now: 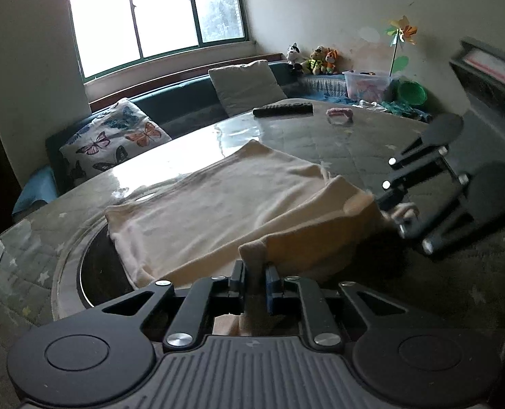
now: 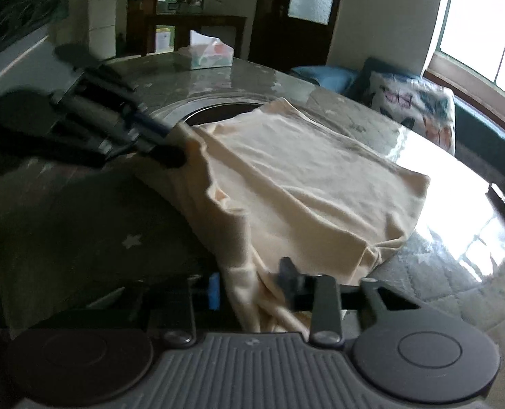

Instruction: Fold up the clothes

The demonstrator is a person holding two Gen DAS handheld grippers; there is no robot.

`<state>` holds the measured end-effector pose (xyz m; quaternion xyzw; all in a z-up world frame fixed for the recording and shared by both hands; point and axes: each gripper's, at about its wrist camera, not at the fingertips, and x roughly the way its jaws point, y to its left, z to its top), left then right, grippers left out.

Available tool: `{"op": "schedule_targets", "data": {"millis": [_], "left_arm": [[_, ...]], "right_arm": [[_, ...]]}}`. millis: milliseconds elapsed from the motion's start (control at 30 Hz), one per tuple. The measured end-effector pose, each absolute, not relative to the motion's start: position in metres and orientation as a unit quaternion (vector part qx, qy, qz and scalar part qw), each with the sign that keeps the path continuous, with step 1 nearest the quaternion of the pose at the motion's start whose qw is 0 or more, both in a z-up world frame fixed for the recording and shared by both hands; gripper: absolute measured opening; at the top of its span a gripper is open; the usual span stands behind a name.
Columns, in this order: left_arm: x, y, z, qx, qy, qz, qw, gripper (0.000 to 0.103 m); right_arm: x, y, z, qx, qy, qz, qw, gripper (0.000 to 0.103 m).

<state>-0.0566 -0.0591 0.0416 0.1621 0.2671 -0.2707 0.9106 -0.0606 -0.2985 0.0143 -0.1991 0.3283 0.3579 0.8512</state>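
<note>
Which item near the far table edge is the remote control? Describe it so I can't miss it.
Start at the glass-topped table and look past the cream garment toward the grey cushion. The remote control lies there: long, flat, black, unlike the small pink item beside it.

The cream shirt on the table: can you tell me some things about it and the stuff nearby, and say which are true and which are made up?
1. The cream shirt lies on a table. True.
2. The left gripper has its jaws shut on a corner of the shirt. True.
3. A remote control lies on top of the shirt. False: it lies on the table beyond the shirt, apart from it.
4. The tissue box stands on the sofa. False: it stands on the table's far side.
5. A butterfly cushion leans on the sofa. True.
</note>
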Motion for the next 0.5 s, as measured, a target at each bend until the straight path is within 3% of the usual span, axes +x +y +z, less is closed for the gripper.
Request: {"op": "schedule_targets", "data": {"millis": [67,167,500], "left_arm": [[-0.062,-0.056,0.041,0.164,0.267,-0.272,0.91,0.017],[-0.071,-0.054,0.039,0.174,0.264,-0.267,0.91,0.04],[-0.089,-0.051,0.017,0.268,0.244,-0.239,0.901,0.044]], "right_arm": [[-0.051,-0.3,0.019,-0.178,0.339,0.359,0.851,0.017],[-0.04,-0.303,0.026,-0.149,0.349,0.359,0.853,0.013],[-0.025,-0.303,0.043,-0.116,0.344,0.356,0.861,0.009]]}}
